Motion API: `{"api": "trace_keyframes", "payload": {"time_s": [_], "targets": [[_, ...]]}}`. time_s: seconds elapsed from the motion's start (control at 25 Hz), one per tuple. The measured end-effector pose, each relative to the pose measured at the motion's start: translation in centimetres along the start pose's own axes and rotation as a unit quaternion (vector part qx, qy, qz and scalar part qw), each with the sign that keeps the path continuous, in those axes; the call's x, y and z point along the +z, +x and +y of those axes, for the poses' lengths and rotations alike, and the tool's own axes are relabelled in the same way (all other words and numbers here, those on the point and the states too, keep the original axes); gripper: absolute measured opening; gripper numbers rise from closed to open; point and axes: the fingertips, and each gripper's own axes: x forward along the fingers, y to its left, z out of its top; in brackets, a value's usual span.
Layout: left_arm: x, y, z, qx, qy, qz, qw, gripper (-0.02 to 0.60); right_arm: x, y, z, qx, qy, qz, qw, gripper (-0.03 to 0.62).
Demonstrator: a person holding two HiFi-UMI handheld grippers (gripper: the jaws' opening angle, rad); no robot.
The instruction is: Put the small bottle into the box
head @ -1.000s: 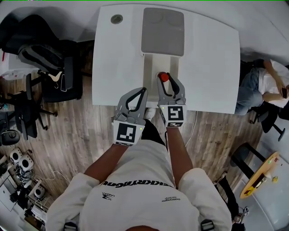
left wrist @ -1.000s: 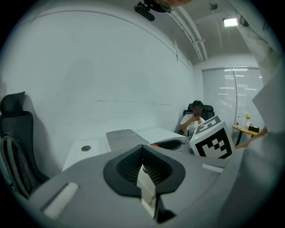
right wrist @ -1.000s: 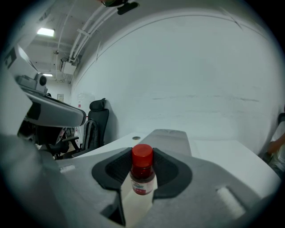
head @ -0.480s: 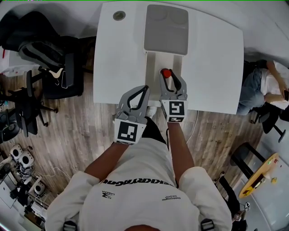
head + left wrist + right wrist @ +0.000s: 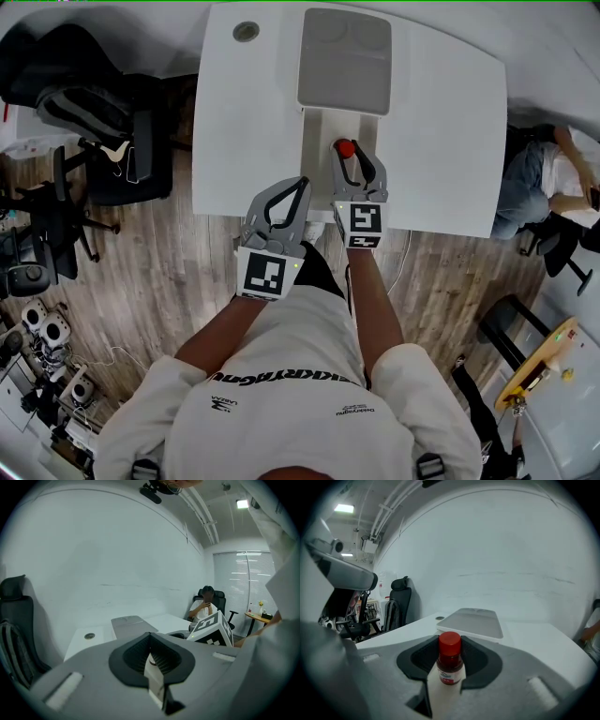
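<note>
Two office chairs (image 5: 103, 122) crowd the wooden floor (image 5: 178, 272) at nine o'clock from the white table (image 5: 441, 122). A seated person (image 5: 548, 178) sits just off its edge at three o'clock. None of them reaches onto the tabletop. A small round wooden table (image 5: 539, 366) stands well apart at five o'clock.

On the table I see a round cable hole (image 5: 246, 31) at eleven o'clock, and beside it a flat grey lid (image 5: 344, 61) with rounded corners and a matte surface. Touching the lid's near edge, at its six o'clock, lies the shallow off-white box (image 5: 319, 141), smooth-walled and rectangular.

My right tongs (image 5: 358, 161) reach over the box from six o'clock. Their jaws stand fairly wide apart and are clamped on the small bottle (image 5: 345, 148), with the ribbed black pads pressing on its sides. In the right gripper view the bottle (image 5: 449, 667) stands upright, with a glossy red cap, a dark neck and a pale label. The grey lid (image 5: 473, 623) lies beyond it at twelve o'clock. From above, the bottle sits over the box's right half. I cannot tell whether its base touches the bottom.

My left tongs (image 5: 298, 185) hang at the table's near edge, at eight o'clock from the bottle. Their jaws are together with nothing between them, as the left gripper view (image 5: 151, 644) confirms.
</note>
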Motion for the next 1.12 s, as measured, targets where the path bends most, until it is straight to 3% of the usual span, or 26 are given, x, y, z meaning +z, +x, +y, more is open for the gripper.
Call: {"api": "trace_keyframes", "payload": {"time_s": [1.0, 1.12], "targets": [[0.1, -0.3, 0.2, 0.002, -0.001, -0.001, 1.0000, 0.005, -1.4, 0.4, 0.1, 0.002, 0.010, 0.030, 0.999, 0.141], [0.2, -0.5, 0.0, 0.001, 0.004, -0.002, 1.0000, 0.005, -1.8, 0.3, 0.2, 0.001, 0.018, 0.039, 0.999, 0.179]]}}
